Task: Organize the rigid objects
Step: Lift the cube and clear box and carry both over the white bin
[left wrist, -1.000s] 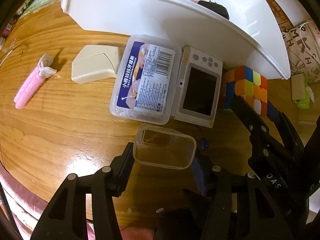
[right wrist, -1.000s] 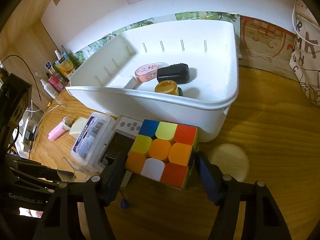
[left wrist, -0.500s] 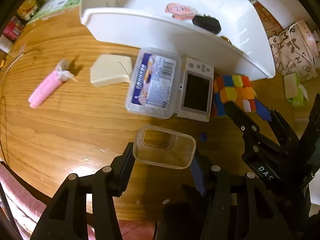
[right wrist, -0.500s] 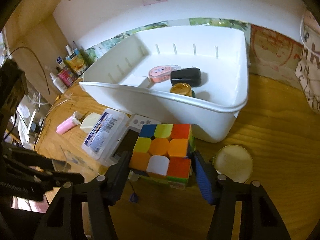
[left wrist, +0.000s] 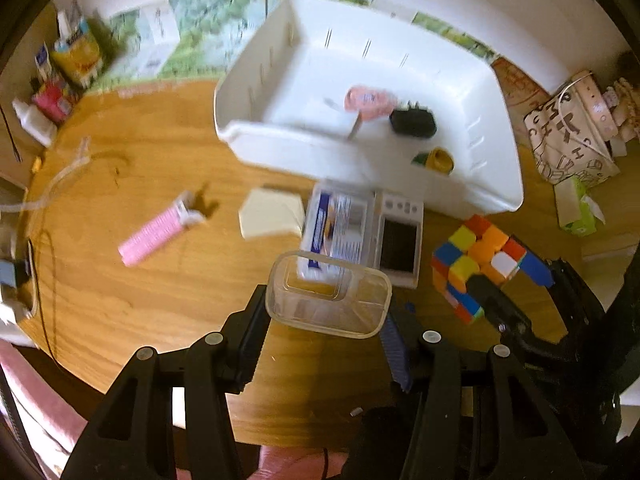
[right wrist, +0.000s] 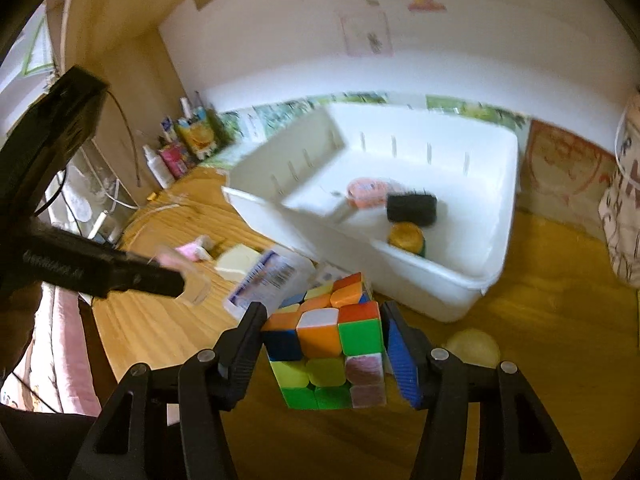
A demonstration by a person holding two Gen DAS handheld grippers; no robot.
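My left gripper (left wrist: 326, 320) is shut on a clear plastic container (left wrist: 328, 294) and holds it above the wooden table. My right gripper (right wrist: 324, 344) is shut on a multicoloured puzzle cube (right wrist: 326, 340), lifted and tilted off the table; the cube also shows in the left wrist view (left wrist: 478, 262). The white bin (left wrist: 500, 184) stands at the back and holds a pink case (left wrist: 368, 102), a black item (left wrist: 412, 122) and a yellow-lidded jar (left wrist: 438, 159). The bin also shows in the right wrist view (right wrist: 440, 292).
On the table lie a labelled clear box (left wrist: 338, 224), a white camera (left wrist: 400, 240), a cream block (left wrist: 272, 216) and a pink hair roller (left wrist: 154, 234). A round lid (right wrist: 472, 348) lies right of the cube. Bottles (left wrist: 60, 80) stand far left, a patterned bag (left wrist: 572, 136) far right.
Both grippers have risen and pulled back from the table with their loads. The cube has lifted off the table and tilted. More of the bin's inside shows now.
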